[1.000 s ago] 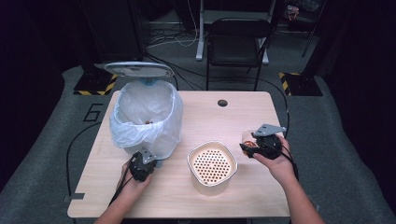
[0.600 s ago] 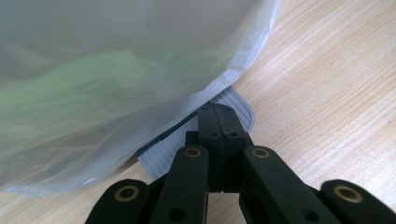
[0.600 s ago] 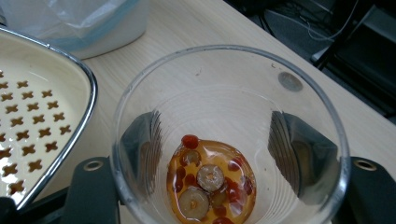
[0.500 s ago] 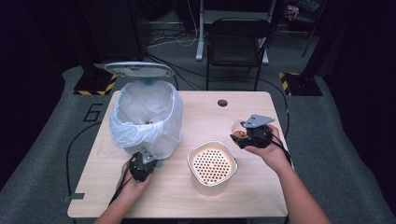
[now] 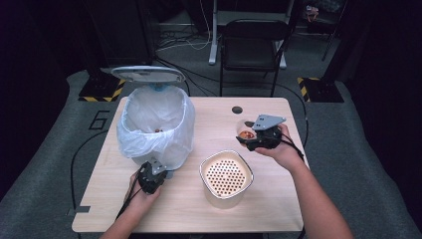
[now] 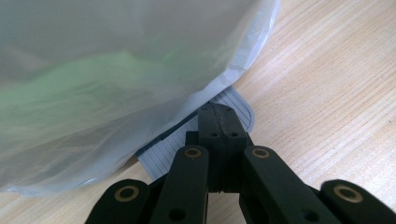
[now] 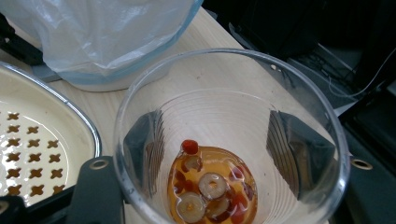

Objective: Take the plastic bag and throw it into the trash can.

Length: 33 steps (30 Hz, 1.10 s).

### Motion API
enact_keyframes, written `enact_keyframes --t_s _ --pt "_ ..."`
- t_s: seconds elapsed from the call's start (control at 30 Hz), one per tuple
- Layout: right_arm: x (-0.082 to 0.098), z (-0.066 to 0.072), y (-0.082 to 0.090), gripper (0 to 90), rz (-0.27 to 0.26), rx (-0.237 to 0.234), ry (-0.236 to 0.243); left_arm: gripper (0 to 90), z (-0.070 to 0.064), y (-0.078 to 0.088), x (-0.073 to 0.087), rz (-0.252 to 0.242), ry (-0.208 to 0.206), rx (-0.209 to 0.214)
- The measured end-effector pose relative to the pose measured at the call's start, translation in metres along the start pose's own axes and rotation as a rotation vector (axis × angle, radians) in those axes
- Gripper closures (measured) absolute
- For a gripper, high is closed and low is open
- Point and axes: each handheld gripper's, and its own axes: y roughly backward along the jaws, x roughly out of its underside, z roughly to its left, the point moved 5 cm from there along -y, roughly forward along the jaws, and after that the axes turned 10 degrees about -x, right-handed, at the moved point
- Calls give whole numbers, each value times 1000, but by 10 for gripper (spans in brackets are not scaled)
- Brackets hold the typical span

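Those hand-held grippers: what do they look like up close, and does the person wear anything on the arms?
Both are black. The left gripper has jointed arms with brass-coloured pivots. The right gripper carries a grey three-cornered plate on top. A black cable trails from each. The forearms show no sleeves.

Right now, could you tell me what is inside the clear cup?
The cup held by the right gripper contains amber liquid with pale sliced rings and red bits; whatever lies beneath them is covered.

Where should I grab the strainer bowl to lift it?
Grip the strainer bowl by its rim from above, on the side nearest the right gripper: one of the jaws inside, one outside. It stands upright, open and seemingly too wide to span.
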Motion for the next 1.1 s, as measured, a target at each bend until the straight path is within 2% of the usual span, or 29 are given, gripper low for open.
enact_keyframes --t_s 0.13,0.33,0.47,0.67,0.9,1.0,1.1 --pt "-7 3 -1 378 -12 -5 63 900 0 0 0 3 -2 3" --pt "-14 6 0 388 -26 6 130 900 0 0 0 3 -2 3" --pt "-16 15 0 396 -10 18 200 900 0 0 0 3 -3 3" --pt "-21 34 2 408 13 74 385 900 0 0 0 3 -6 4" --pt "-25 53 7 422 30 121 550 900 0 0 0 3 -8 3" --pt "-26 59 7 429 30 136 600 900 0 0 0 4 -7 3" --pt "-27 65 7 434 49 169 677 900 0 0 0 4 -7 2"
